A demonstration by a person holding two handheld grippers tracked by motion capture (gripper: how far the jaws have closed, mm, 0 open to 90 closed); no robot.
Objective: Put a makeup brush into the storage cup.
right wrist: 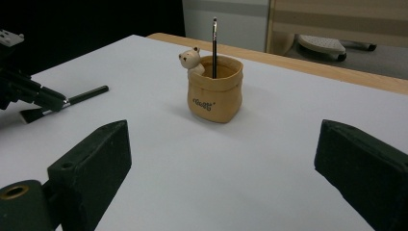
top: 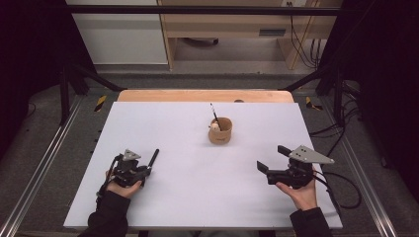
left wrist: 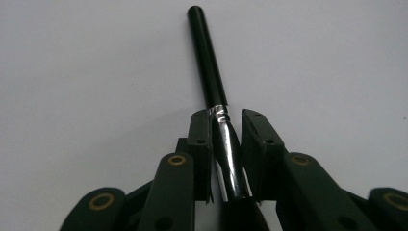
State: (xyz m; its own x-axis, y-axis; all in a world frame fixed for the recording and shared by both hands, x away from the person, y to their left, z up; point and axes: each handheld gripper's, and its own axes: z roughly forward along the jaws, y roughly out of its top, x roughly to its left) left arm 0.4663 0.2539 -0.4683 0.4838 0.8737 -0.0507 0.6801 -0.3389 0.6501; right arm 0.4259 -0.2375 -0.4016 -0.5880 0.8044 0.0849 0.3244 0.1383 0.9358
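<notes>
A black brush (top: 154, 157) with a silver ferrule lies on the white table, its handle pointing away from me. My left gripper (top: 147, 169) rests low over it. In the left gripper view the brush (left wrist: 211, 72) runs between the jaws of the left gripper (left wrist: 226, 118); they stand close on both sides, with a thin gap still showing. My right gripper (top: 271, 158) is held wide open at the front right, nothing between its jaws (right wrist: 223, 130). A tan pouch-shaped holder (top: 220, 131) (right wrist: 215, 91) with a small bear figure stands mid-table, a thin black brush (right wrist: 214, 43) upright in it.
The white table top (top: 197, 197) ends at a wooden strip (top: 205, 96) along the far edge. Black frame bars and cables (top: 341, 187) run along the right side. The right gripper view shows the left gripper (right wrist: 48, 101) and the lying brush (right wrist: 86, 95) at its left.
</notes>
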